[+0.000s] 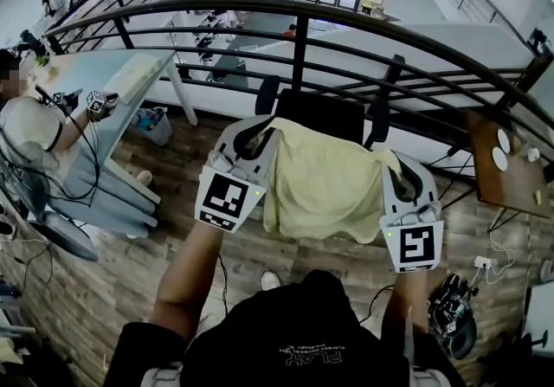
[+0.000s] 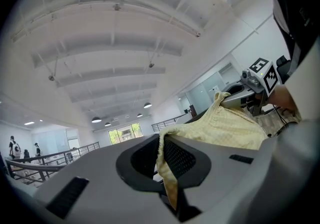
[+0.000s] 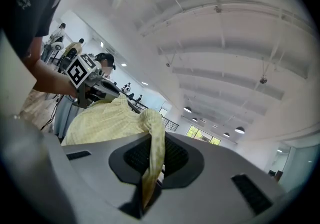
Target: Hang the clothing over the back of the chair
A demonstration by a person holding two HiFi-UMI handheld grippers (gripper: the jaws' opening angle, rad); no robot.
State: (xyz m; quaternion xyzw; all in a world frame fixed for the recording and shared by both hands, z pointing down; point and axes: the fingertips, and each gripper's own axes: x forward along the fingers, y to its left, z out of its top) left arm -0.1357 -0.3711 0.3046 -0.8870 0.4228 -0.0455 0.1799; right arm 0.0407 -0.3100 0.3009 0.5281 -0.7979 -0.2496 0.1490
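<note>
Head view: the yellow garment (image 1: 325,186) is held spread in front of the black chair (image 1: 322,112). Its top corners are clamped in the jaws of the left gripper (image 1: 258,136) and the right gripper (image 1: 396,170).

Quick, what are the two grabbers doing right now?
Left gripper: shut on the pale yellow cloth garment.
Right gripper: shut on the same garment.

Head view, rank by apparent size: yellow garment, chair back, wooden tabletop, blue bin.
1. yellow garment: clearly largest.
2-3. wooden tabletop and chair back: too close to rank, since the garment hides part of the chair back.
4. blue bin: smallest, though it also sits farther from the camera.
</note>
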